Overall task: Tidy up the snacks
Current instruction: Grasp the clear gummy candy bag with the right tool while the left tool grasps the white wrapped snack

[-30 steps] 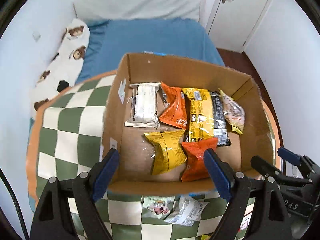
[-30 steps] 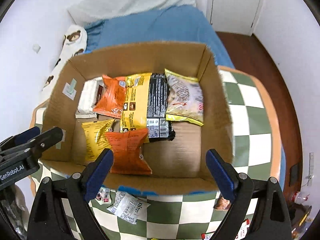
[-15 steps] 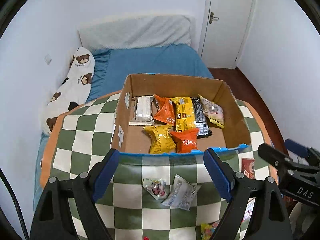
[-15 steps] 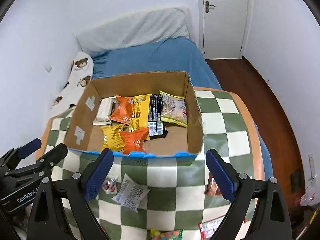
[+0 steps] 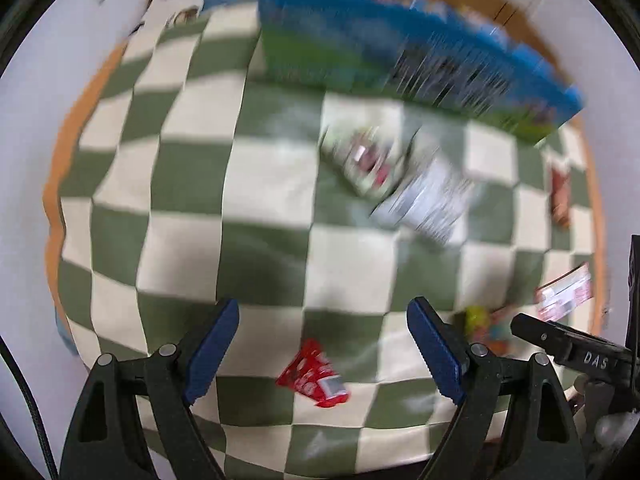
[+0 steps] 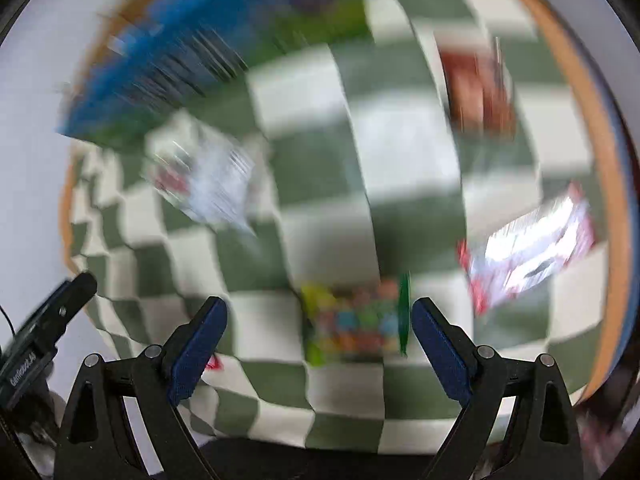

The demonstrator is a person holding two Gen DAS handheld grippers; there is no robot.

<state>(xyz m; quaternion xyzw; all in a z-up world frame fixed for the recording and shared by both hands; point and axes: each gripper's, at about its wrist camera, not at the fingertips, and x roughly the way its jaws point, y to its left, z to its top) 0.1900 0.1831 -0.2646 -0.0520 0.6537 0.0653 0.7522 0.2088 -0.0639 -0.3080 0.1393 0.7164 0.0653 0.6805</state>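
Both grippers, jaws wide and empty, hang over the checkered tablecloth [image 5: 192,216]: the left gripper [image 5: 323,346] above a red snack packet [image 5: 314,374] near its front edge, the right gripper [image 6: 320,342] framing a multicoloured candy packet [image 6: 352,324], each needing a lower-and-close.

A small red foil snack packet [image 5: 314,376] lies flat on the green-and-cream checked cloth. A multicoloured candy bag [image 6: 354,326] lies nearby. Two blurred pale wrappers [image 5: 400,184] lie overlapping just before the blue-fronted cardboard box [image 5: 400,52].
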